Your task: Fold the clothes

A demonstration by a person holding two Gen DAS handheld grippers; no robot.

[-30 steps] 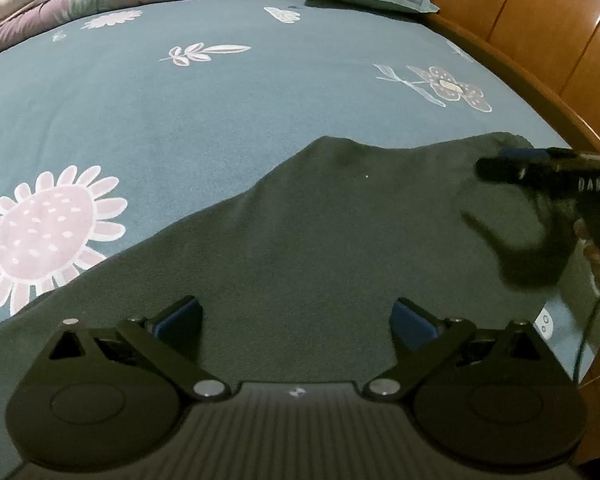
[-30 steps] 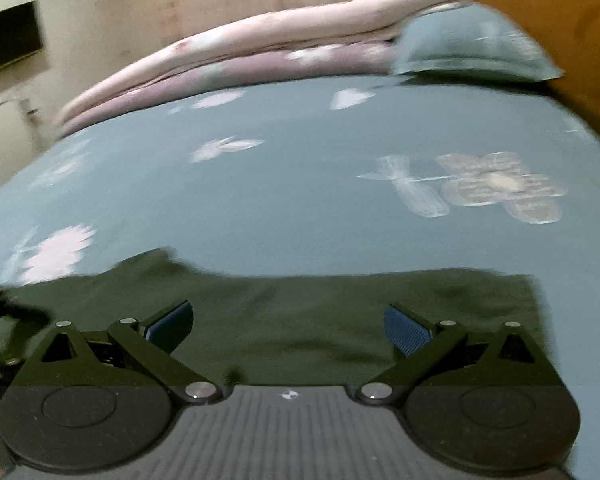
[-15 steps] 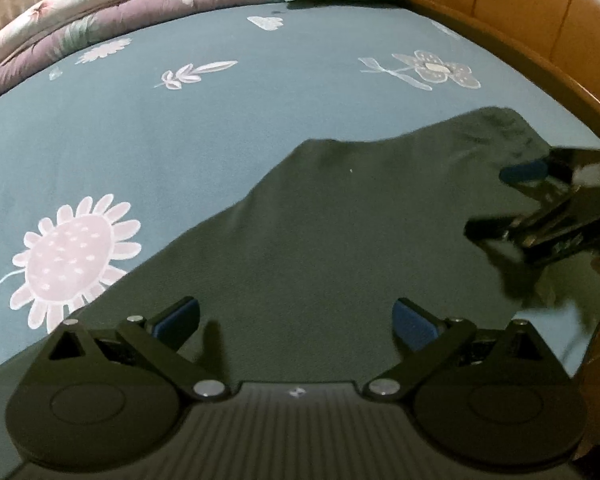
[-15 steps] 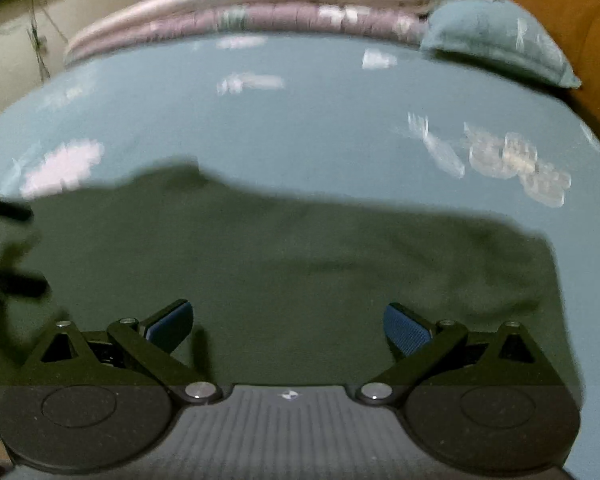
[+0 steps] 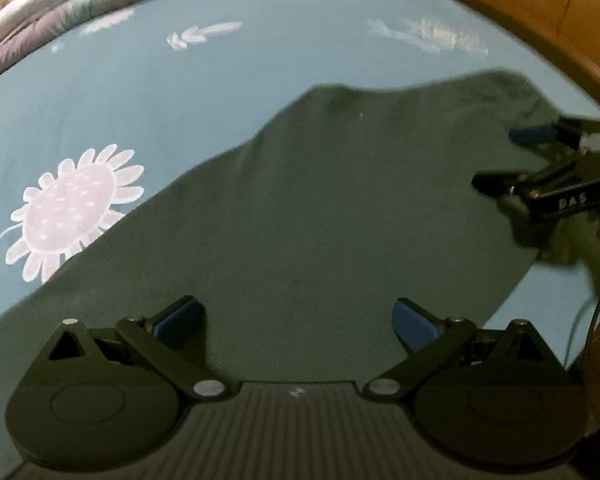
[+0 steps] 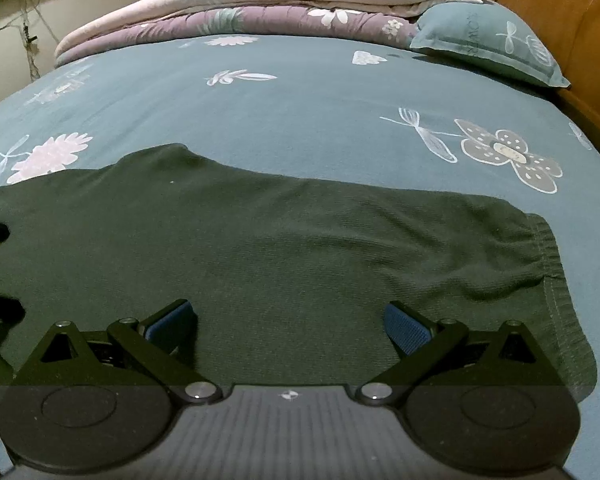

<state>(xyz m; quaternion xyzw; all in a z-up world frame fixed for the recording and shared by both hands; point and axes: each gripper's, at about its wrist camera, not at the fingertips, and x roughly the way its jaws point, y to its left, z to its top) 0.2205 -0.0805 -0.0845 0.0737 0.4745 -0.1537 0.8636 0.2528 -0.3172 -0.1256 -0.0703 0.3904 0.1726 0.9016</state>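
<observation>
Both jaws stand open over the dark green garment [image 6: 284, 248]. Closing here, mid-cloth between the jaws, would probably bunch several layers; its left end is blurred.

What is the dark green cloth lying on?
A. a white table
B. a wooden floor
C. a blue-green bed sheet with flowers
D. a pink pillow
C: the dark green cloth lies spread out on the blue-green bed sheet, which has flowers printed on it, with both grippers' jaws open above it.
</observation>
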